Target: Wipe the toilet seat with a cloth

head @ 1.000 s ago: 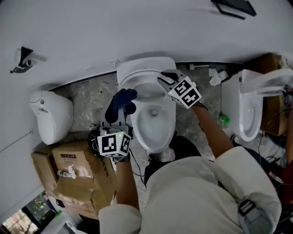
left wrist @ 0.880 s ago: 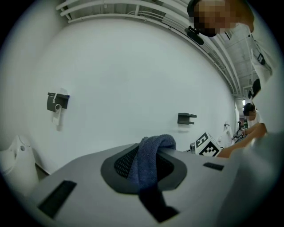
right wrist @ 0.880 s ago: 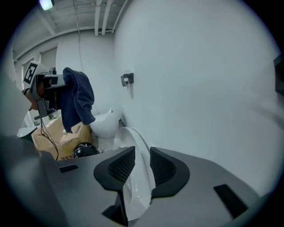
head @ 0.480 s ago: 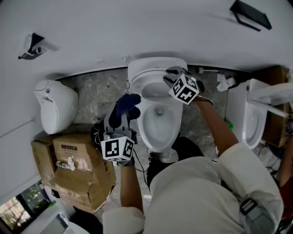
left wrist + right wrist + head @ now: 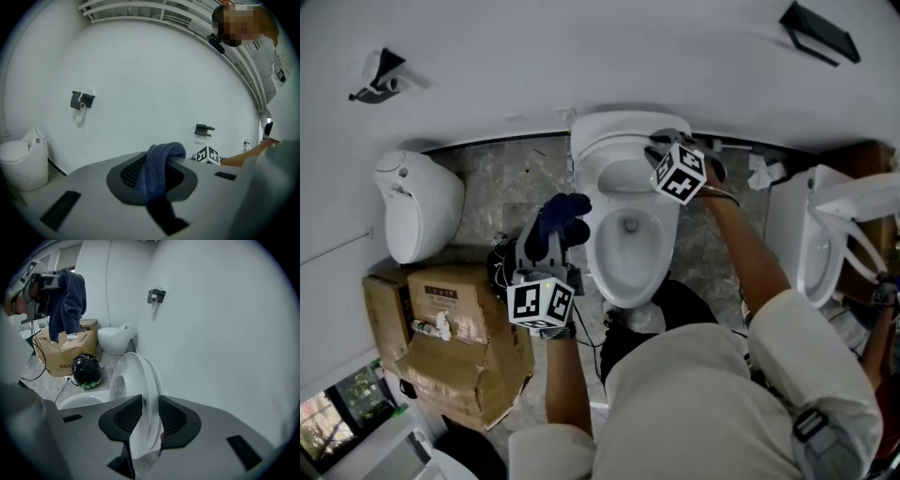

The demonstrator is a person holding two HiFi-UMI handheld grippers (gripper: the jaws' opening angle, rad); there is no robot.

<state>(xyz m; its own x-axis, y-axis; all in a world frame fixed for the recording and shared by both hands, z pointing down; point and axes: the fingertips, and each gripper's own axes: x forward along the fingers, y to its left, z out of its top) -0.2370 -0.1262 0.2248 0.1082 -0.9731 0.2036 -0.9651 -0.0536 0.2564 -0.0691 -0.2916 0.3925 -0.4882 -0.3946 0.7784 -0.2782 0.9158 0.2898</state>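
A white toilet [image 5: 598, 253] stands in the middle of the head view, its lid [image 5: 614, 141] raised against the wall. My right gripper [image 5: 664, 145] reaches to the lid's right side. In the right gripper view the lid's rim [image 5: 133, 380] fills the space between the pads; the jaws have just been closing and my right gripper [image 5: 150, 413] is shut on it. My left gripper [image 5: 551, 246] hovers left of the bowl, shut on a dark blue cloth [image 5: 560, 217]. That cloth [image 5: 157, 173] drapes over the pads of the left gripper [image 5: 154, 161].
A second white toilet [image 5: 417, 211] sits at the left and a third [image 5: 811, 244] at the right. Cardboard boxes [image 5: 450, 328] stand at the lower left, with a black helmet [image 5: 86, 372] on the floor beside them. The person's body fills the lower right.
My right gripper has rolled and shifted back onto the raised lid. The left gripper has carried the cloth a little toward the toilet.
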